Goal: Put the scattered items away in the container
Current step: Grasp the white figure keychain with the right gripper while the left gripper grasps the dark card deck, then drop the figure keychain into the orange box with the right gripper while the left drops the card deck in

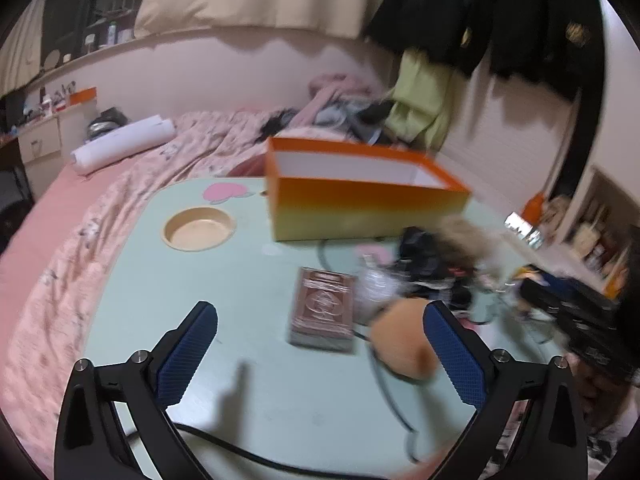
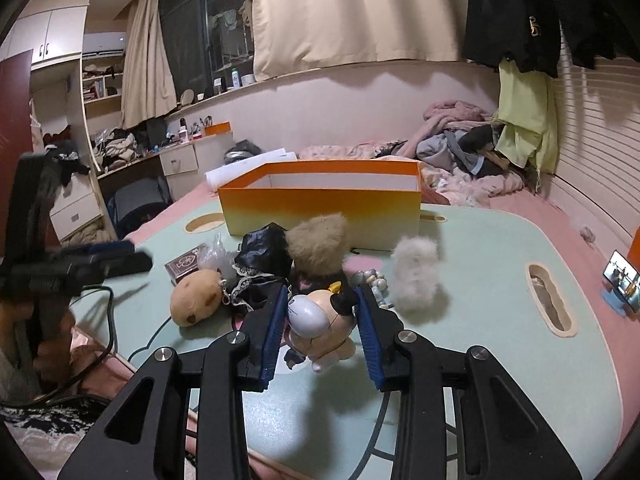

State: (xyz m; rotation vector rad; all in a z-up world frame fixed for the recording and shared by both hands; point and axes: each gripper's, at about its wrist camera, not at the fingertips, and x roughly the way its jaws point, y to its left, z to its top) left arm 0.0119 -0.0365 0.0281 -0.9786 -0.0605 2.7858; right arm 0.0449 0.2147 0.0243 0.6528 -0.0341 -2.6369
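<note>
An orange open box (image 1: 360,204) stands at the back of the pale green table (image 1: 248,280); it also shows in the right wrist view (image 2: 320,208). My left gripper (image 1: 320,328) is open and empty above a brown card deck (image 1: 324,312), with a tan potato plush (image 1: 404,340) by its right finger. My right gripper (image 2: 322,300) is shut on a small figurine toy (image 2: 320,324), its blue pads against both sides. A tan fur ball (image 2: 318,244), a white fur ball (image 2: 416,276), black cloth (image 2: 264,258), the plush (image 2: 196,298) and the deck (image 2: 186,266) lie nearby.
The table sits on a pink bed (image 1: 60,240) with piled clothes (image 2: 460,140) at the back. A round cup recess (image 1: 199,228) is at the table's left, a slot (image 2: 550,300) at its right. A phone on a stand (image 2: 622,284) is far right. A black cable (image 1: 384,384) crosses the table.
</note>
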